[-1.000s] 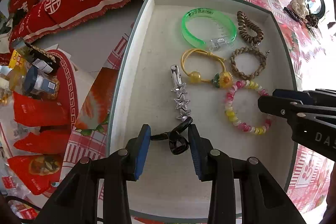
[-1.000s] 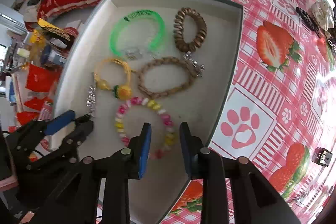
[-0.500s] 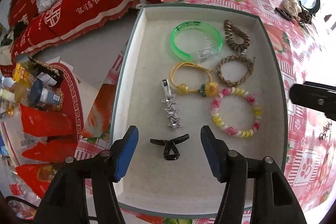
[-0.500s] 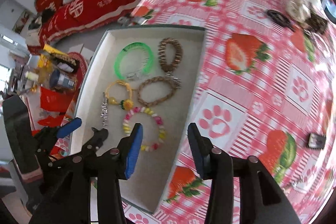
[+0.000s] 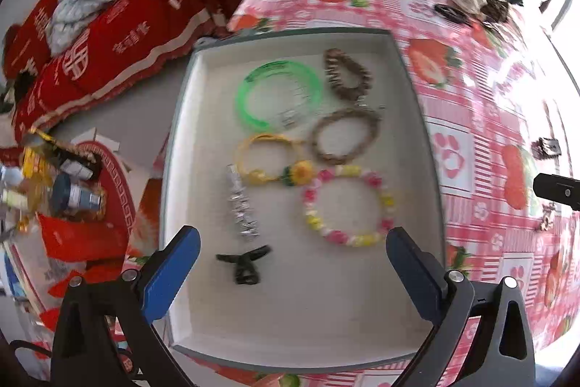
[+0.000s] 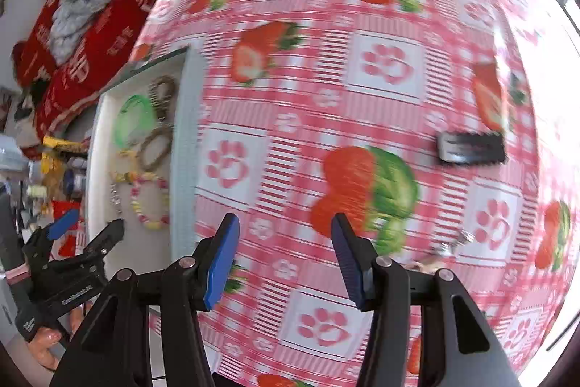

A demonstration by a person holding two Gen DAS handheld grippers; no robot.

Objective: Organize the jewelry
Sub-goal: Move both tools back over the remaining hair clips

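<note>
From where I stand, the shallow white-lined tray with the grey-green rim (image 5: 417, 104) sits at the corner of the bench (image 6: 362, 97) under its pink strawberry-and-paw-print cloth, and the pieces inside look laid out apart from one another so each can be seen. The small black claw hair clip (image 5: 243, 264) lies loose on the tray floor at the near end, just below the silver star-studded barrette (image 5: 240, 204); its long axis runs roughly across the tray, its prongs spread left and right and its pinch end toward the camera. The barrette's long axis runs the other way, along the tray. Beyond them are the translucent green plastic bangle (image 5: 278, 94), the yellow cord bracelet with a sunflower charm (image 5: 272, 159), the brown braided bracelet (image 5: 344, 136), the brown spiral hair tie (image 5: 347, 74) and the pink-and-yellow beaded bracelet (image 5: 346, 205). The left gripper (image 5: 291, 274) hangs over the tray's near end with its blue-padded fingers (image 5: 170, 272) spread wide and empty. The right gripper (image 6: 284, 258), fingers parted and holding nothing, faces the open cloth, where a black rectangular comb-edged clip (image 6: 470, 147) lies well apart from the tray, probably the next piece to collect.
</note>
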